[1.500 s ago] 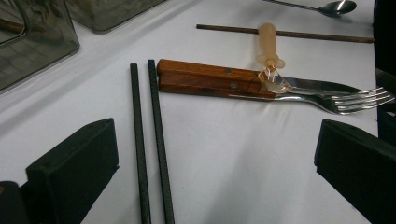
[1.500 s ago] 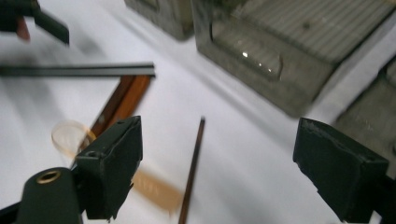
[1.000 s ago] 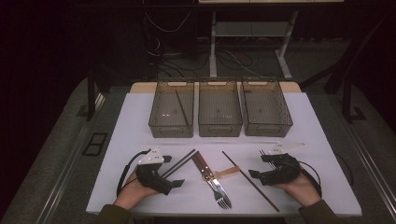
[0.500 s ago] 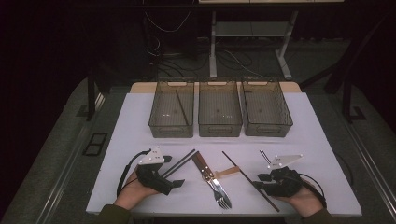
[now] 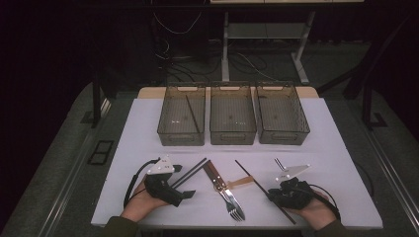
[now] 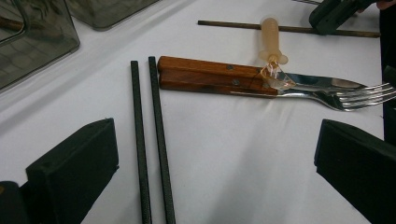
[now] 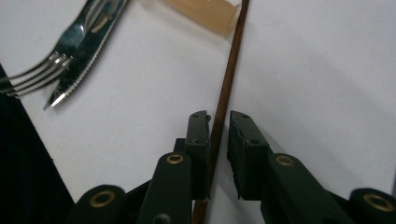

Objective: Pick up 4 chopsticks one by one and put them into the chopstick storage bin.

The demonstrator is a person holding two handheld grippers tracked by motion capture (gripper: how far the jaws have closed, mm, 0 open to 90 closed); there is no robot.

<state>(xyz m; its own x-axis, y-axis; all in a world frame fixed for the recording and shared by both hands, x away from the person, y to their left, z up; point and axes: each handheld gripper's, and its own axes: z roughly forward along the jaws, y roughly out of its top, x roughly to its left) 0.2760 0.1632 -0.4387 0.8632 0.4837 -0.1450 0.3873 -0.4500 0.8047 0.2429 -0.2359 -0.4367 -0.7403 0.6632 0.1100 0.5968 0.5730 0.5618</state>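
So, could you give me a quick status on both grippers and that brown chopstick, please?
Right gripper jaws just closing around brown chopstick, small gap remains. Left gripper open near black chopsticks. Nothing in the way.

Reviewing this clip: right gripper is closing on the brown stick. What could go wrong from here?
The right gripper's fingers have just been closing around the thin brown stick, with a gap still on one side, so it may slip or roll. Lifting could swing its far end into the translucent spoon.

Three bins (image 5: 232,116), black chopsticks (image 6: 149,135), fork (image 6: 345,95), knife (image 6: 210,67) on table (image 5: 336,148).
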